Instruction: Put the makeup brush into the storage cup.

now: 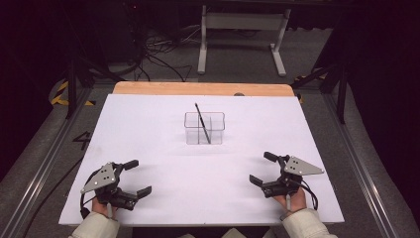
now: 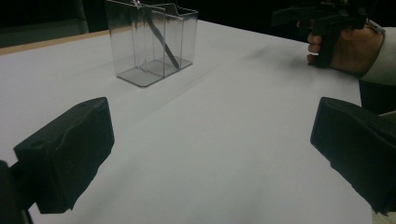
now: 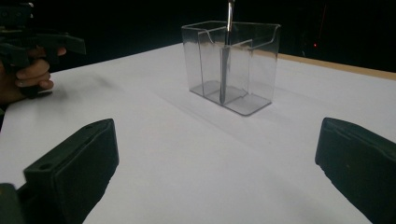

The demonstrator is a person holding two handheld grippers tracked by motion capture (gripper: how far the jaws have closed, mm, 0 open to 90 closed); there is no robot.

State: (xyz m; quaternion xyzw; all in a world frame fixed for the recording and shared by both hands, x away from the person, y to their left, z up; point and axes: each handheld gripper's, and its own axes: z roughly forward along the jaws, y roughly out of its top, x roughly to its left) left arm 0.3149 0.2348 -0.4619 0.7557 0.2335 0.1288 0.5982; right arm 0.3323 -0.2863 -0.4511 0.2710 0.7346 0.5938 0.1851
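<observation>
We see a white table (image 1: 163, 129) with a clear plastic box (image 1: 204, 128) standing upright a little beyond its middle. The box is split by a partition into compartments, and a dark pen (image 1: 202, 123) stands in it, leaning so that its top sticks out above the rim toward the far side (which compartment holds its tip we cannot tell for sure from above; in the right gripper view it seems to rest right at the divider).

The left gripper (image 1: 138, 177) rests near the front left edge of the table, held in the person's hand (image 1: 105, 206), its jaws spread wide with nothing between them. The right gripper (image 1: 261, 168) sits near the front right edge, also gripped from below by a hand (image 1: 292, 201), and its jaws stand wide apart as well, holding nothing.

Both grippers are well apart from the box, one on each side, and each points roughly inward toward it. In the left gripper view the box appears at upper left, with the other hand at upper right.
</observation>
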